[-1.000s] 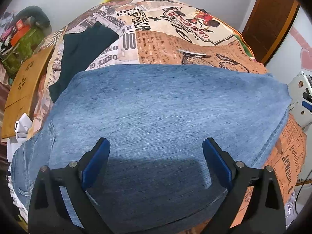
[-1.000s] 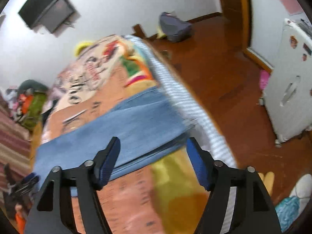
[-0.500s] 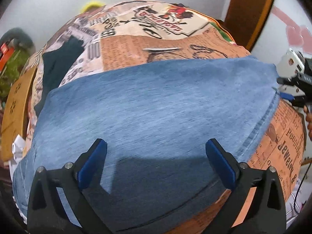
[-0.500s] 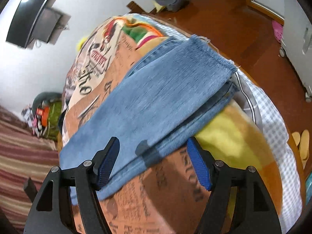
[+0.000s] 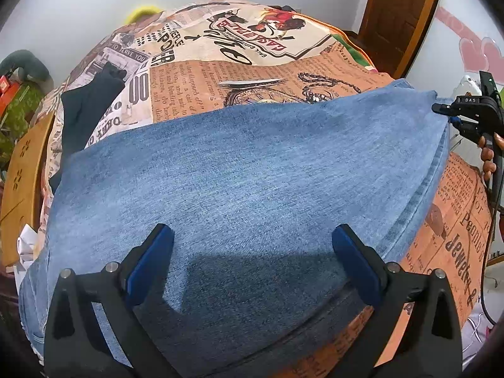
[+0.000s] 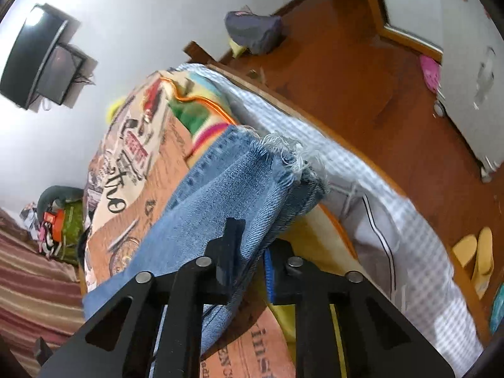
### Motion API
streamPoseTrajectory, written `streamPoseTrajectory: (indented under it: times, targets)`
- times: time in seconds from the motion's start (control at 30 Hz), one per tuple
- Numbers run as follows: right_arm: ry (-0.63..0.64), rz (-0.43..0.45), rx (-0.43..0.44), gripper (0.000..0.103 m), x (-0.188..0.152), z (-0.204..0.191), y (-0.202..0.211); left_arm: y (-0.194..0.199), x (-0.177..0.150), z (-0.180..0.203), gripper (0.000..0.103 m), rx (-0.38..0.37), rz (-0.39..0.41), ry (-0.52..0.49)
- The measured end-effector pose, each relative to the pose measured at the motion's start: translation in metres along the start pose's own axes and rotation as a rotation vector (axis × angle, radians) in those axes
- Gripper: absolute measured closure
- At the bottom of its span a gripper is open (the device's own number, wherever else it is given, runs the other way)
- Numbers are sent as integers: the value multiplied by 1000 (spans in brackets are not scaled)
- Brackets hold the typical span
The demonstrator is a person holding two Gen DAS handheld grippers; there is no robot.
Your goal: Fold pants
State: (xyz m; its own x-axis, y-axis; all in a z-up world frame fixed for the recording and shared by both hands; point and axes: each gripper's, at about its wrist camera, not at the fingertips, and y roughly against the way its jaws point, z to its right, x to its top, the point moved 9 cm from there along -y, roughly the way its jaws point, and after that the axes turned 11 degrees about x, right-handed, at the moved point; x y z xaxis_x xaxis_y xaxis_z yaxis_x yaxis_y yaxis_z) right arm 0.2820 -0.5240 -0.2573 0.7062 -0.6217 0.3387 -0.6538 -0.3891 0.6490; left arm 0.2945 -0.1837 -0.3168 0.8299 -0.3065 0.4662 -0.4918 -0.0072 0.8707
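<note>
Here the jeans [image 5: 245, 182] lie flat across the bed [image 5: 252, 72], long axis running side to side along the near edge of the bed, waist end off toward the left edge and the frayed hems toward the right edge. Legs look already stacked one on the other, so lengthwise fold seems done, crosswise fold is the step in hand

Right gripper [image 6: 252, 249] is clamped on the hem end of the jeans, both layers pinched between its fingers, denim bunching up over the top finger; frayed white threads show just past the grip. From the left wrist view the same right gripper [image 5: 453, 116] sits at the far right corner of the denim, cloth lifting slightly there

Left gripper [image 5: 252, 252] hovers above the mid-section of the jeans, jaws wide apart, holding nothing, shadow falling on the cloth right below it. Cannot tell whether its pads touch the denim

Key relation: hem end is at the right gripper, waist end lies far left of it, so the fold has to travel leftward along the long axis. Left gripper is nearer the middle, likely placed to pin or mark the crease line

A dark garment [image 5: 85, 107] lies toward the far left corner of the bed, apart from the jeans, probably out of the fold path

Risk: lower layer slipping out of the pinch
</note>
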Motion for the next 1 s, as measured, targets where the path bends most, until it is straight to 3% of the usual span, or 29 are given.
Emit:
streamPoseTrajectory:
  times: [0.13, 0.37, 0.5, 0.7, 1.0]
  targets:
    - [156, 72, -3, 95, 10, -40, 20, 9, 1, -11, 0, -6, 13, 34]
    - [403, 160, 107, 96, 7, -147, 63, 45, 9, -54, 0, 21, 89, 131]
    - [525, 159, 185, 96, -13, -208, 67, 69, 10, -83, 0, 41, 141, 186]
    - [648, 75, 282, 96, -67, -280, 28, 102, 1, -122, 0, 75, 206, 235]
    - [779, -158, 309, 96, -174, -316, -50, 112, -29, -152, 0, 66, 198, 284]
